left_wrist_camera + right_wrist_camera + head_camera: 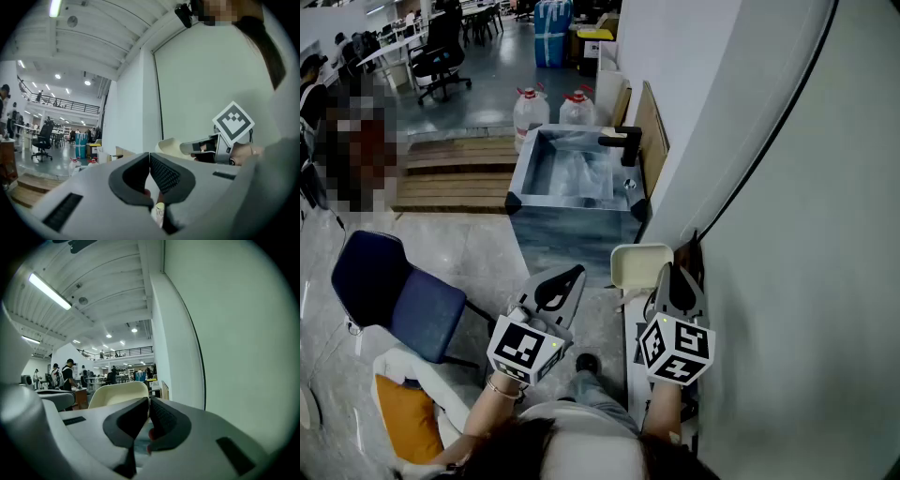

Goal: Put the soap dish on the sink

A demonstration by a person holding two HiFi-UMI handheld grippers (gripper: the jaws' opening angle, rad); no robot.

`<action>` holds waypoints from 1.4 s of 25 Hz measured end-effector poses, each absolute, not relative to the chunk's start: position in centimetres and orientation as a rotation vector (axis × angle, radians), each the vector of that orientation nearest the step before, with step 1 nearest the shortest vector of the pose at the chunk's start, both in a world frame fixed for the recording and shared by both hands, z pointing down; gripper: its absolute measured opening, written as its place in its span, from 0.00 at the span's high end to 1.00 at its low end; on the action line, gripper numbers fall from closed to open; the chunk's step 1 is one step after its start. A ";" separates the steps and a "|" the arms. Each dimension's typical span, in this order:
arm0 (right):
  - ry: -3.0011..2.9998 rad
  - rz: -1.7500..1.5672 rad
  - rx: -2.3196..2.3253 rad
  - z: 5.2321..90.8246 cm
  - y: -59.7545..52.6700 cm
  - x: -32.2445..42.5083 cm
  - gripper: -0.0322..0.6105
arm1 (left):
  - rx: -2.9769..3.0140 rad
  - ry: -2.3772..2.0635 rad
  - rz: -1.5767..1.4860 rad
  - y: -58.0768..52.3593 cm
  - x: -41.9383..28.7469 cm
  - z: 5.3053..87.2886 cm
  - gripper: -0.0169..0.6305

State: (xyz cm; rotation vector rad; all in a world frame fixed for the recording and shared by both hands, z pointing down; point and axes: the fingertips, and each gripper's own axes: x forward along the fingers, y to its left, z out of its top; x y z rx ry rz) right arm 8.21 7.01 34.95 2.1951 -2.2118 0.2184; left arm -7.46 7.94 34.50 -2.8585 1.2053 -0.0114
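Beyond your fingertips in the head view, the sink [572, 230] stood well ahead, with its black faucet [623, 143] at the far right corner. Your right gripper [667, 274] had its jaws pinched on the near edge of the cream soap dish [639, 264]. The soap dish stuck out just past the tips, toward the sink but well short of it. Your left gripper [574, 275] hung alongside, jaws together on nothing. I judge this was the carry step: you had the soap dish in hand but had not yet set it down. The next move called for you to reach forward until it was over the sink's edge, lower it level, and only then part the jaws.

Through the left gripper view, the jaws met at the tips with nothing between them. The soap dish [168, 146] showed off to their right, at the end of your other gripper.

Through the right gripper view, the jaws were closed on the soap dish [117, 397], which rose just beyond the tips and to their left. The grip looked to sit near one edge, so I'd guess it could tilt if you swung fast.
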 end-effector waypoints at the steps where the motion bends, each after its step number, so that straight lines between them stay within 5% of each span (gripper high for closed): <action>1: -2.213 0.216 2.198 34.8 7.2 8.2 0.89 | -2.857 1.202 -0.009 8.1 -7.5 34.4 0.96; 35: -2.262 0.132 2.117 35.6 -3.5 13.8 0.89 | -2.797 1.293 -0.044 -1.8 -1.5 34.3 0.96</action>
